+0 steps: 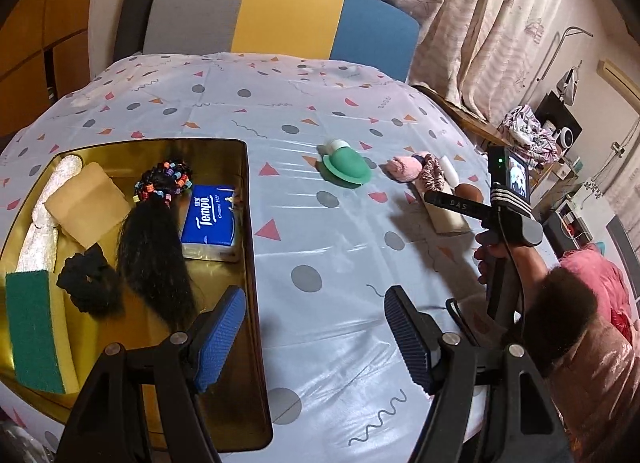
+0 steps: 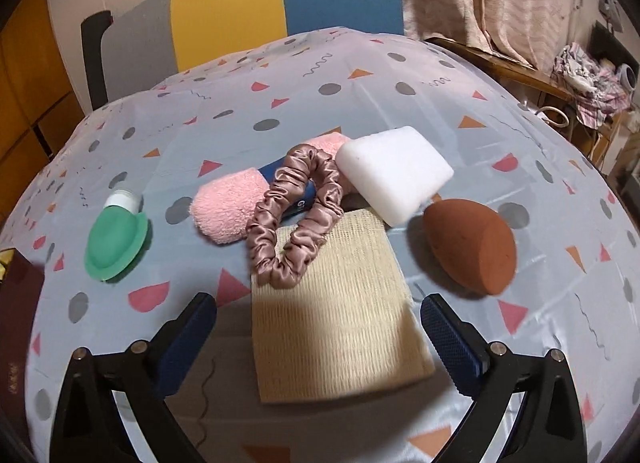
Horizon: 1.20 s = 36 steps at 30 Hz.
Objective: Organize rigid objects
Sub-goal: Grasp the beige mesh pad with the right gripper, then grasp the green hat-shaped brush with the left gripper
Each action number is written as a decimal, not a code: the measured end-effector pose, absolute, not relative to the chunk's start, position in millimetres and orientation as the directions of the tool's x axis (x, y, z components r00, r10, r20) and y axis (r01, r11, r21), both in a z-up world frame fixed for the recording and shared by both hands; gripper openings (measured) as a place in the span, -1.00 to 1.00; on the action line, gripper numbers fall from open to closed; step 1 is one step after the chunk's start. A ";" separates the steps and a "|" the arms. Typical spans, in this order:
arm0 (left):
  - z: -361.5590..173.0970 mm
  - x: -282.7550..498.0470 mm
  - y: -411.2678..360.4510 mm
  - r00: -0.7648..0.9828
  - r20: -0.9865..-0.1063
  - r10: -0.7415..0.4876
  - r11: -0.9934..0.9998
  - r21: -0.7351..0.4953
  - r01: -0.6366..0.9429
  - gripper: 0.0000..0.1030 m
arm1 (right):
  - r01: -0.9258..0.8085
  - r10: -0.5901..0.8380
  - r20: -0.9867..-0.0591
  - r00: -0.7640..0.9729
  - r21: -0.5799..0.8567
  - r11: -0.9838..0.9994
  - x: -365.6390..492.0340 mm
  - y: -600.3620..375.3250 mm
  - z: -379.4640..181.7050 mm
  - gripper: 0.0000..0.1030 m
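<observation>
My left gripper (image 1: 316,311) is open and empty, hovering over the right rim of a gold tray (image 1: 250,247). The tray holds a Tempo tissue pack (image 1: 210,225), a black hairpiece with beads (image 1: 154,247), a black scrunchie (image 1: 86,283), a green-yellow sponge (image 1: 34,331) and a tan pad (image 1: 86,209). My right gripper (image 2: 318,329) is open and empty above a beige cloth (image 2: 340,327). Ahead lie a satin scrunchie (image 2: 296,219), a pink towel roll (image 2: 230,209), a white sponge (image 2: 394,173), a brown makeup sponge (image 2: 470,245) and a green travel bottle (image 2: 116,239), which also shows in the left wrist view (image 1: 346,169).
A patterned tablecloth (image 1: 320,111) covers the table. A grey, yellow and blue chair (image 1: 280,17) stands behind the far edge. Curtains and a cluttered side shelf (image 1: 532,131) are at the right. A dark box edge (image 2: 16,303) shows at the left of the right wrist view.
</observation>
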State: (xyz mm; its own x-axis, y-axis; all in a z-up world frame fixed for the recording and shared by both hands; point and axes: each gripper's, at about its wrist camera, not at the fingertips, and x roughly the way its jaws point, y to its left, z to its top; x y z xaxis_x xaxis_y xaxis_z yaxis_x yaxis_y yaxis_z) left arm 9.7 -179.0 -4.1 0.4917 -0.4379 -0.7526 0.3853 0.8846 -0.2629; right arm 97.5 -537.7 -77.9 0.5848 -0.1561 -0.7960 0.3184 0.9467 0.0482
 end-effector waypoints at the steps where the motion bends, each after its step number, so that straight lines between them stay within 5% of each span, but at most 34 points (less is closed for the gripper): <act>1: -4.9 11.2 -180.2 0.490 -0.755 -0.435 0.886 -0.261 0.384 0.41 | 0.315 -0.162 -0.797 0.583 0.038 0.948 100.0 -537.1 -80.5 0.98; 4: -6.6 14.5 -186.4 0.482 -0.759 -0.438 0.883 -0.261 0.390 0.41 | 0.293 -0.153 -0.807 0.570 0.025 0.956 103.4 -534.3 -88.9 0.61; 7: -6.5 15.3 -193.7 0.478 -0.759 -0.442 0.877 -0.255 0.407 0.41 | 0.283 -0.161 -0.799 0.580 0.012 0.959 100.2 -530.2 -90.4 0.54; 13: -0.5 20.7 -216.1 0.473 -0.755 -0.455 0.863 -0.242 0.443 0.41 | 0.236 -0.114 -0.795 0.595 0.038 0.971 80.0 -517.1 -85.9 0.01; 19: 4.8 41.4 -243.0 0.481 -0.760 -0.438 0.866 -0.214 0.452 0.41 | 0.216 -0.058 -0.787 0.614 0.097 0.972 46.6 -503.7 -81.2 -0.21; 28: -14.8 122.5 -293.9 0.486 -0.803 -0.345 0.909 -0.157 0.385 0.44 | 0.247 -0.016 -0.723 0.691 0.215 0.945 -0.8 -497.4 -78.2 -0.25; 36: -49.1 182.9 -338.9 0.476 -0.848 -0.233 0.943 -0.077 0.325 0.58 | 0.188 -0.013 -0.705 0.709 0.172 0.967 -4.0 -478.2 -81.8 -0.25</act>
